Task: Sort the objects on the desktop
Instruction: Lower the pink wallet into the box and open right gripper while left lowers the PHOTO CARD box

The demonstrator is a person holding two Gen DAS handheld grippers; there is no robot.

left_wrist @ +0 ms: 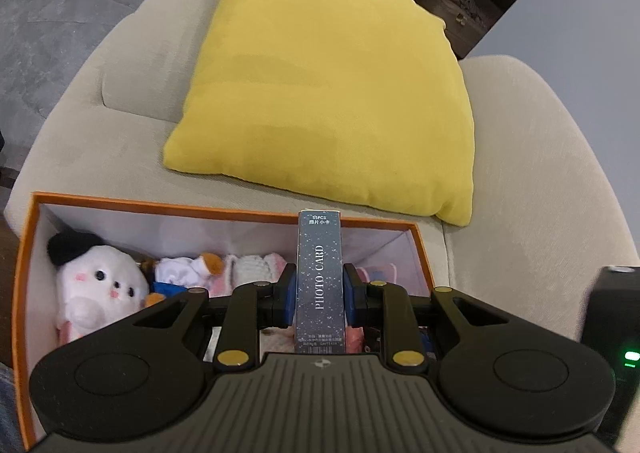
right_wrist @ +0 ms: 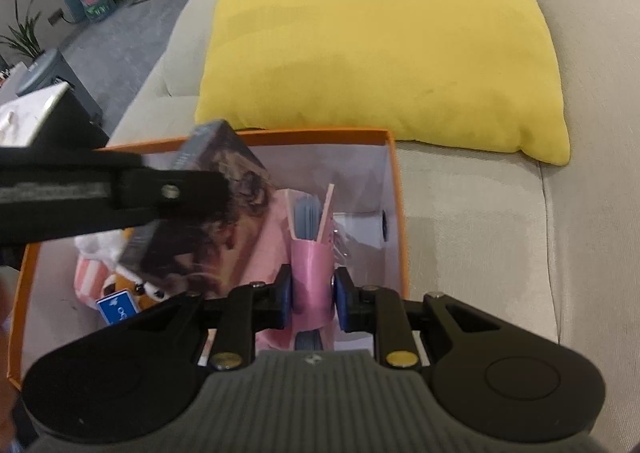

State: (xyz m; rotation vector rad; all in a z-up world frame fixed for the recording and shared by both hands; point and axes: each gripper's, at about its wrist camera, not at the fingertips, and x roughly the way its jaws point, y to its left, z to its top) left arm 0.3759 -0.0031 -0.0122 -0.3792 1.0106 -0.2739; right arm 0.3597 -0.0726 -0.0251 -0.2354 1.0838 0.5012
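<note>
- The left claw pinches a dark speckled photo card box by its two broad faces, blue pads pressed to either side; the box stands on end with its "PHOTO CARD" spine toward the camera.
- In the right wrist view the same box shows a printed face with a curly-haired figure, tilted and hanging above the orange box's left half, with the left claw's black finger across it.
- The right claw is pressed onto a pink card holder, which stands upright with blue-grey cards showing in its open top.
- Both held things hang over the open orange storage box, which rests on a beige sofa.
- Inside the box, at the left end, lies a white plush toy with a black ear and pink cheeks; just beside it sit smaller soft toys in white, orange and pink.
- A small blue card lies in the box's near left part.
- A yellow cushion lies on the sofa beyond the box, its near edge close to the box's far wall.
</note>
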